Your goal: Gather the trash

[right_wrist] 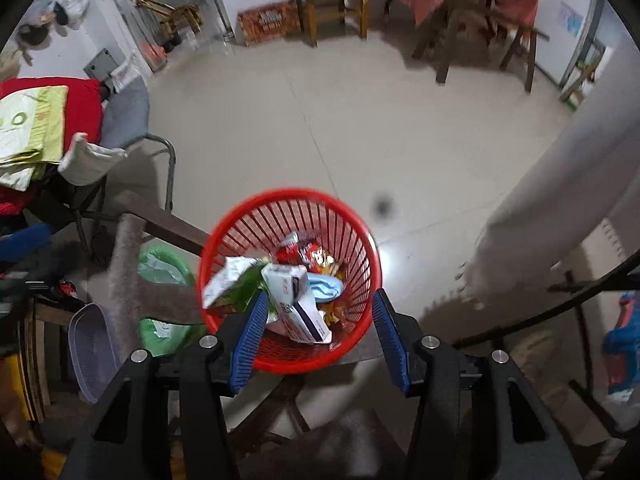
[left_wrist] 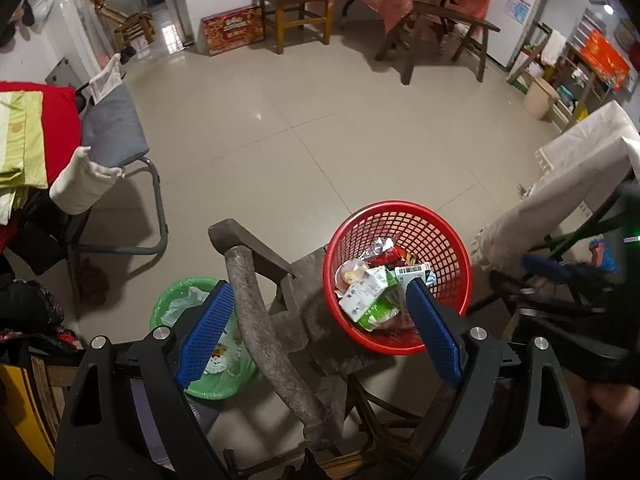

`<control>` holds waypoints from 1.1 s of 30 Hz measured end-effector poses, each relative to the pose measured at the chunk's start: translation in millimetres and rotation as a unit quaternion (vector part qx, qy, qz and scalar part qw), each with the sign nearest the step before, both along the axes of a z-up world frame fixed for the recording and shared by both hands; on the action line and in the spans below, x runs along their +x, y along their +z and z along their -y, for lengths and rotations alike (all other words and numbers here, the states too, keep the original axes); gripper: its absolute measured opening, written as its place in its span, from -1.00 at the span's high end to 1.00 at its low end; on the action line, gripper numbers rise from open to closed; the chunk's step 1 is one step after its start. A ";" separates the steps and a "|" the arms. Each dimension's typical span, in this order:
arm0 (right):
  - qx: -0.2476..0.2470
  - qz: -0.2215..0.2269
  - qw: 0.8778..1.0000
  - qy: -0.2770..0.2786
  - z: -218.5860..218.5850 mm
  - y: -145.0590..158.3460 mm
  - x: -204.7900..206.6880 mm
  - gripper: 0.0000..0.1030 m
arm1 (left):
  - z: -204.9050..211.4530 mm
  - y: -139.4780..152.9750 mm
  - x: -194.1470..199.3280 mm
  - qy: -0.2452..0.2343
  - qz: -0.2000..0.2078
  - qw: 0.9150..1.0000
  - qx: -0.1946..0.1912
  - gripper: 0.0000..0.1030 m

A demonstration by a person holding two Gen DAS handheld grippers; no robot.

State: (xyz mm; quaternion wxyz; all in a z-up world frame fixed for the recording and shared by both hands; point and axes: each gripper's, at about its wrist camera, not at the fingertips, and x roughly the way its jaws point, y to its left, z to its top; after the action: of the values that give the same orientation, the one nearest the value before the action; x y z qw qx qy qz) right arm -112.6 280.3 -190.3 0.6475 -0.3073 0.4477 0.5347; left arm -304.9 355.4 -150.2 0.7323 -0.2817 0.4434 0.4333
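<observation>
A red mesh basket (left_wrist: 400,204) (right_wrist: 288,193) stands on the seat of an old wooden chair (left_wrist: 256,300) and holds several pieces of trash. Among them are a green-and-white carton (left_wrist: 368,292), snack wrappers (right_wrist: 316,256) and a white-and-blue box (right_wrist: 298,304). My right gripper (right_wrist: 322,342) hangs over the basket's near rim, open. The box lies inside the basket between its fingers in this view, apart from the right pad. My left gripper (left_wrist: 320,332) is wide open above the chair's backrest, holding nothing. A green bin (left_wrist: 168,304) with a plastic liner stands left of the chair.
A grey folding chair (left_wrist: 116,128) draped with cloths stands at the left beside red bedding. A table under a white cloth (left_wrist: 580,168) is at the right. A clear plastic container (right_wrist: 96,352) lies at the lower left. Wooden chairs and a bench line the far wall.
</observation>
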 end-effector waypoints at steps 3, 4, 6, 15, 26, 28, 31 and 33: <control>0.035 0.026 0.999 0.001 12.0 41.2 -6.5 -0.46 | 5.1 1.2 4.3 -0.015 -0.011 1.000 0.016 -0.65; 0.052 0.038 0.998 -0.003 18.9 57.8 -9.2 -0.49 | 6.1 3.1 5.8 -0.021 -0.010 1.000 0.021 -0.65; 0.071 0.049 0.996 -0.009 25.9 78.2 -11.1 -0.62 | 4.7 5.0 6.6 -0.026 -0.004 0.999 0.021 -0.65; 0.042 0.091 0.993 -0.067 52.5 63.8 -13.6 -0.89 | 1.9 -0.7 12.6 -0.059 -0.003 0.998 0.030 -0.79; -0.019 0.020 0.994 -0.103 62.2 11.5 -5.5 -0.89 | 11.1 -18.4 28.2 -0.106 -0.020 0.994 0.010 -0.79; -0.017 0.010 0.994 -0.109 65.3 14.2 -2.6 -0.89 | 8.9 -18.0 27.1 -0.104 -0.014 0.994 0.006 -0.79; -0.013 -0.002 0.993 -0.113 68.4 14.9 -2.2 -0.89 | 9.6 -17.3 27.5 -0.104 -0.013 0.994 0.006 -0.80; -0.012 -0.003 0.994 -0.112 67.0 15.9 -3.9 -0.89 | 9.5 -16.5 27.6 -0.107 -0.011 0.994 0.007 -0.80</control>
State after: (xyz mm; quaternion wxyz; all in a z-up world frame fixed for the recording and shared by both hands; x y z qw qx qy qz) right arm -116.6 213.3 -174.4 0.6978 -0.2614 0.4878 0.4547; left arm -277.3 345.9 -166.8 0.7711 -0.2229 0.4763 0.3589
